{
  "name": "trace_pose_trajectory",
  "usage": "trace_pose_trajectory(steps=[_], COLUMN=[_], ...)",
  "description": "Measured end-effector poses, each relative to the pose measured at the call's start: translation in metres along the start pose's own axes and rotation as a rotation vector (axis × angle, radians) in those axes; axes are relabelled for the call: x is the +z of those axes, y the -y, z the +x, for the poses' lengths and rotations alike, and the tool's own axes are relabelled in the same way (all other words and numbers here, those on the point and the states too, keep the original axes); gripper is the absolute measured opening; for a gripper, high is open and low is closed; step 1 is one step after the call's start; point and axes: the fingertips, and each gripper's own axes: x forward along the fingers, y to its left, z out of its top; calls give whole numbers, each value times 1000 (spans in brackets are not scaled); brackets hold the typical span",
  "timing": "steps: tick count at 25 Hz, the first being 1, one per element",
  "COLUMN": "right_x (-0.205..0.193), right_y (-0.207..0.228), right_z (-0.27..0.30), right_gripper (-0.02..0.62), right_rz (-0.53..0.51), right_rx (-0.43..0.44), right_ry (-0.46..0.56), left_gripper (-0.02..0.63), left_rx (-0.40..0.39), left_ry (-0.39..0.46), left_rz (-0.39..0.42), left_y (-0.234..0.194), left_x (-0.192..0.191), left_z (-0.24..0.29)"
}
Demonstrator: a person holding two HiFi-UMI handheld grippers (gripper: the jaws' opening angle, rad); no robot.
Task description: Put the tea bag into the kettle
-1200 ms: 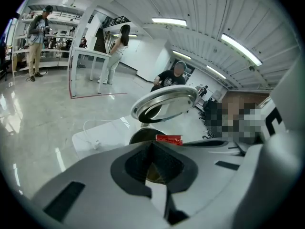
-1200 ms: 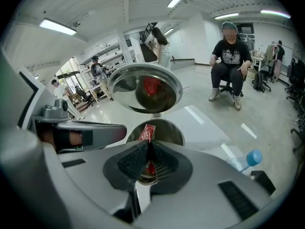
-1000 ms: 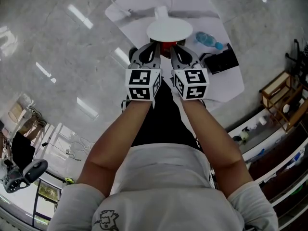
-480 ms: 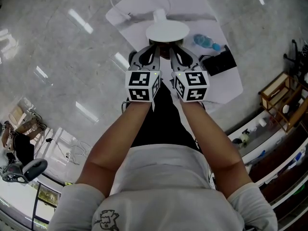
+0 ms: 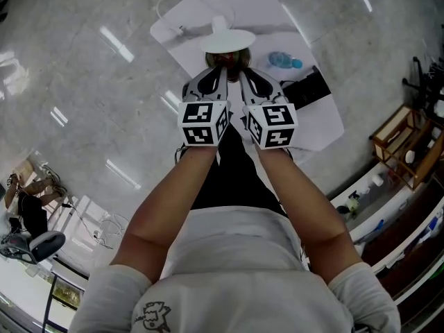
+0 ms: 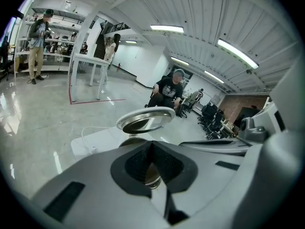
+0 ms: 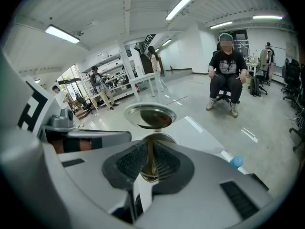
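Head camera overhead; 2 gripper cameras near kettle (image 5: 228,41)

Round steel kettle (image 5: 228,64) largely hidden, only its rim showing beneath raised white lid (image 5: 228,41), contents too dark to tell, white floor sheet (image 5: 277,12) clipped by top edge, flat black object (image 5: 309,89) too small to identify.

Kettle (image 5: 229,60) on sheet (image 5: 267,9), bottle (image 5: 284,60) right of kettle

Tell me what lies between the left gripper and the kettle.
Nothing: in the left gripper view, the left gripper hangs above the kettle, with only air between its shut jaws and the open mouth.
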Motion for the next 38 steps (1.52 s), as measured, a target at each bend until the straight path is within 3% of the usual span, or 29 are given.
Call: trace_pose_trajectory(steps=[11, 26, 32, 38], right_x=[74, 187, 225, 255], right_y=[-16, -23, -31, -31], right_z=[-69, -218, -266, -292], right_gripper=[28, 11, 11, 11], right_rz=[-55, -125, -185, -254], right_rx=[20, 62, 80, 73], right_ry=[148, 417, 516, 590], left_gripper=[2, 2, 2, 2], left_rx=[-20, -94, -108, -94], left_ry=[103, 330, 428, 490], left_rz=[51, 231, 216, 270], left_y=[60, 197, 237, 255], left_x=[66, 188, 220, 240], left_z=[-53, -129, -165, -178])
